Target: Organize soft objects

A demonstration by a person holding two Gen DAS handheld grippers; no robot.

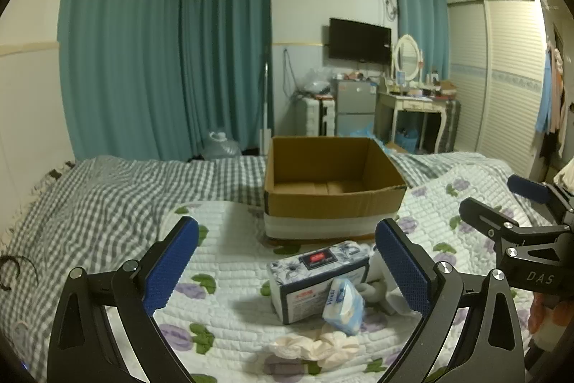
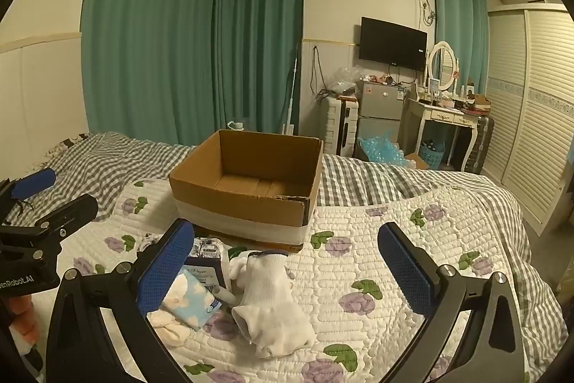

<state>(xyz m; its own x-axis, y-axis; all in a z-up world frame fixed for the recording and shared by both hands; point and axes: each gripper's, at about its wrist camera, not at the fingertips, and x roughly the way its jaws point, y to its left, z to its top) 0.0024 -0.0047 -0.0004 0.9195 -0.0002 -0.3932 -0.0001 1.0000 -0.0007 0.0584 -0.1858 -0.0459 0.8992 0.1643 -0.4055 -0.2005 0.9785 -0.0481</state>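
An empty brown cardboard box [image 1: 332, 183] [image 2: 247, 182] stands on the bed behind a small pile of soft items. In the left wrist view the pile holds a patterned tissue pack [image 1: 315, 279], a small blue tissue packet [image 1: 343, 306] leaning on it, and a cream scrunchie [image 1: 315, 347]. My left gripper [image 1: 287, 270] hovers open above them, touching nothing. In the right wrist view a white sock [image 2: 271, 300] lies beside the blue packet [image 2: 193, 304] and the tissue pack [image 2: 210, 262]. My right gripper [image 2: 287, 270] is open over the sock, holding nothing.
The bed has a flowered white quilt [image 1: 229, 239] [image 2: 376, 239] over a grey checked sheet [image 1: 107, 192]. Teal curtains [image 1: 161, 42], a fridge [image 2: 380, 110], a dressing table [image 2: 448, 113] and a wardrobe [image 2: 531, 96] stand beyond. The right gripper [image 1: 531, 225] shows at the left view's right edge.
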